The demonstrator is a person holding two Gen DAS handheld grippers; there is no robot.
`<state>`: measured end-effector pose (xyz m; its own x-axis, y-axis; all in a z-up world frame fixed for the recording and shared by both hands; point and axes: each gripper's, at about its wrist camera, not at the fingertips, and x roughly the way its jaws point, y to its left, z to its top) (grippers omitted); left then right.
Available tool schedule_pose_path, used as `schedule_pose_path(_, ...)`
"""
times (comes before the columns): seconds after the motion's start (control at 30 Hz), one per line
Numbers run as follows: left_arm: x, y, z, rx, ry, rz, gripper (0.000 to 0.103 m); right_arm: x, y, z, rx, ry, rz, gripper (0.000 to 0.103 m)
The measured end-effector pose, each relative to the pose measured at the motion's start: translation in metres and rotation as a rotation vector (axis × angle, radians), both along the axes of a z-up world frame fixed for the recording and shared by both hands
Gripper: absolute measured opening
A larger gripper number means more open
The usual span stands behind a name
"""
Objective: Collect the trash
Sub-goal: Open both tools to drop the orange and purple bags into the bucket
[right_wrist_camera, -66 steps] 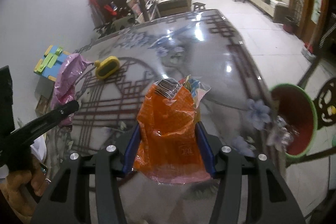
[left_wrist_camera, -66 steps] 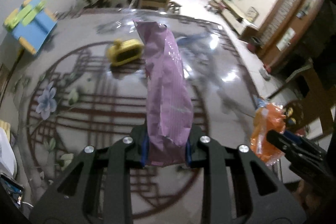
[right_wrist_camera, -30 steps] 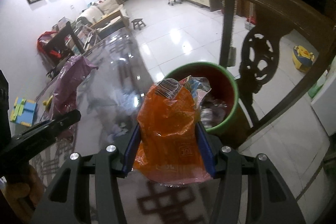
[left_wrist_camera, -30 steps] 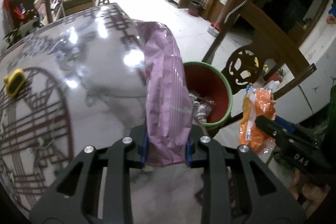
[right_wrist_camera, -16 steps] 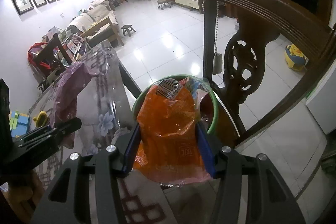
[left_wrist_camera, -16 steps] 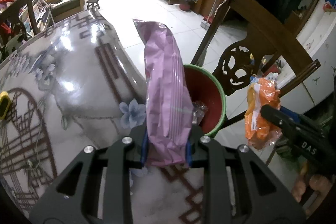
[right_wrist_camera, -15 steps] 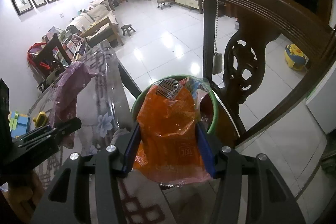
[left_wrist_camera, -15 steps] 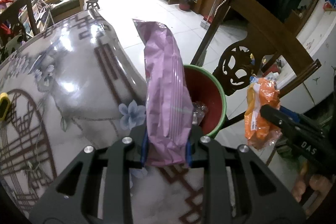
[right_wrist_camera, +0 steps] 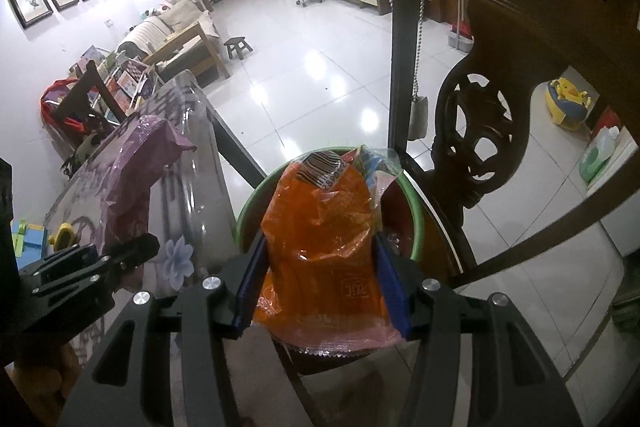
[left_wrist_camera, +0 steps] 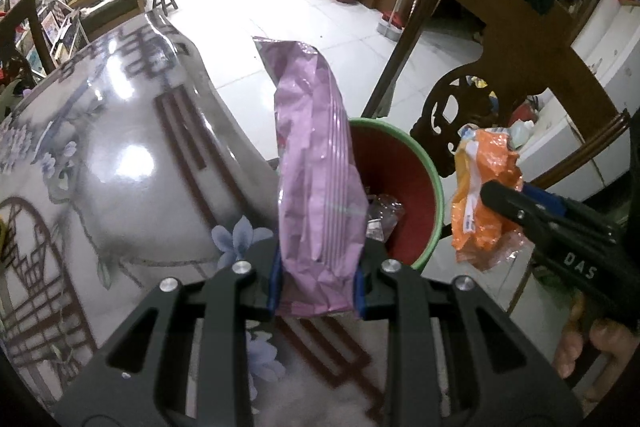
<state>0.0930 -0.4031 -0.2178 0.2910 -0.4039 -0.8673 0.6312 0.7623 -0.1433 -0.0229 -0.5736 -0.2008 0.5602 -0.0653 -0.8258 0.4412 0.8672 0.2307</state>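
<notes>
Two crinkled wrappers, purple bag (left_wrist_camera: pixel 316 179) and orange bag (right_wrist_camera: pixel 324 247), clamped upright.

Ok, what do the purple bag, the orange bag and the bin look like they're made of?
Purple bag: thin glossy plastic film, probably foil-lined; sharp creases catch the light. Orange bag: crinkly, partly see-through plastic film with a printed barcode label near the top. Bin: looks like smooth moulded plastic, red inside with a green rim; the even sheen suggests it, though I can't be sure.
</notes>
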Motion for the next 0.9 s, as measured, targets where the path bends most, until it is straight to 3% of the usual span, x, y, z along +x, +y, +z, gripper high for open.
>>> schedule_pose_path(0.9,0.03,-0.046,-0.048,0.067,0.107,-0.027,0.026,0.039,-0.022,-0.026,-0.031,0.057,0.035,0.051)
